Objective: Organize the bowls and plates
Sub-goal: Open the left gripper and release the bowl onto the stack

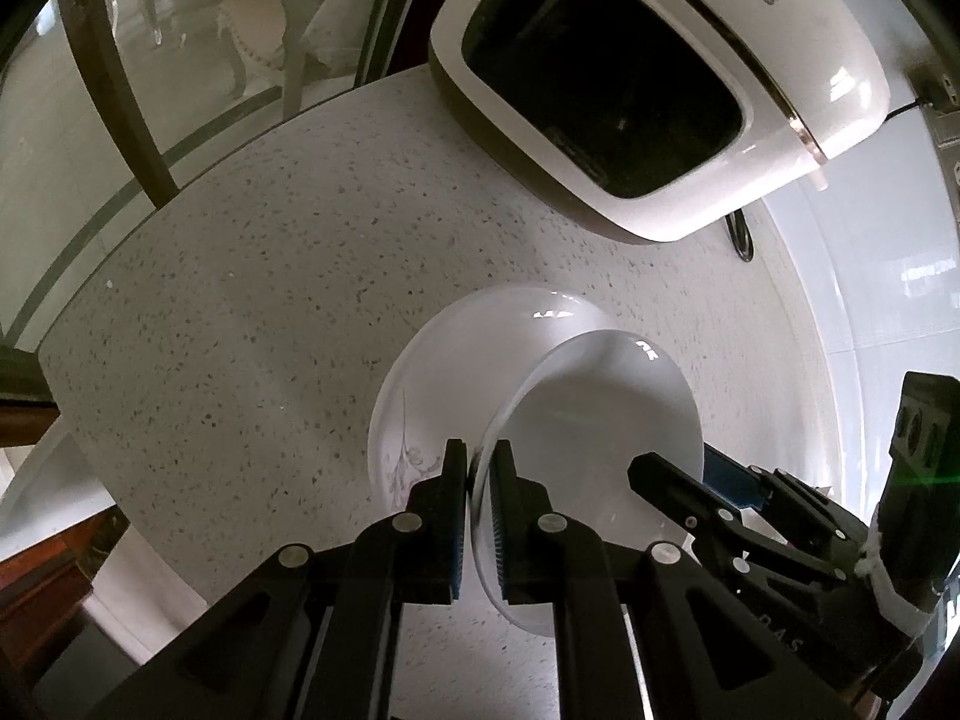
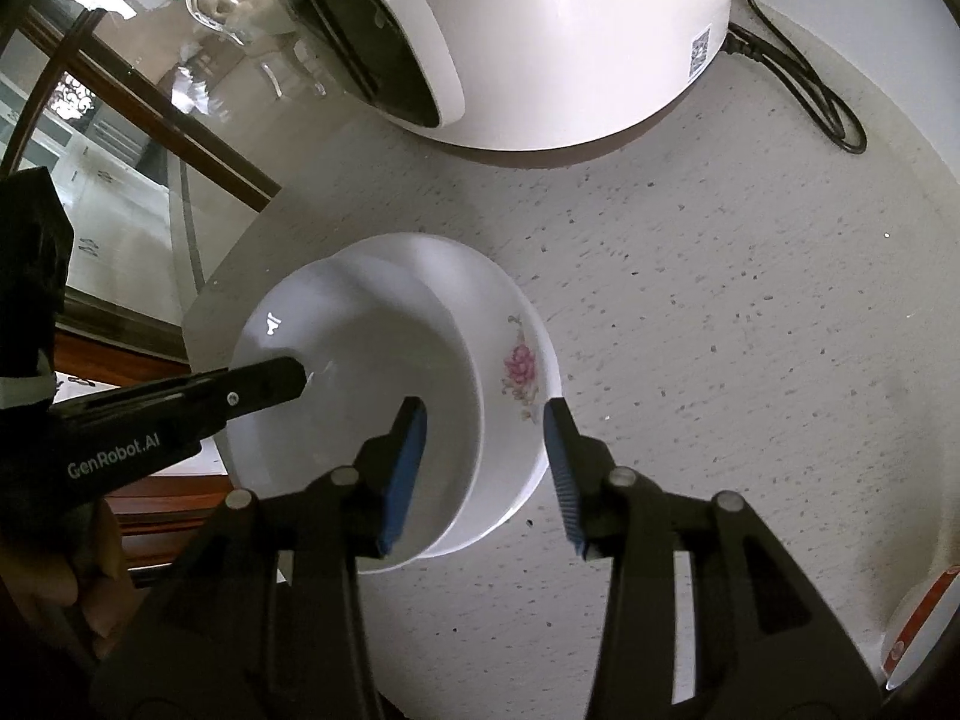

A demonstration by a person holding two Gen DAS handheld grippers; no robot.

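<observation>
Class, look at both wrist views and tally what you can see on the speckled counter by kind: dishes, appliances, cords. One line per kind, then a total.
Dishes: 2, a plain white bowl held tilted inside a flowered bowl by the left gripper; the right gripper is open.
Appliances: 1, a white appliance.
Cords: 1, a black cord.
Total: 4

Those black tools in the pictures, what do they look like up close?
Each tool is matte black plastic with two angular fingers joined by round silver pins, and ribbed blue pads line the fingers' inner faces. The left tool carries white lettering reading GenRobot.AI on its side, seen from the right wrist. The right tool looks the same build.
</observation>
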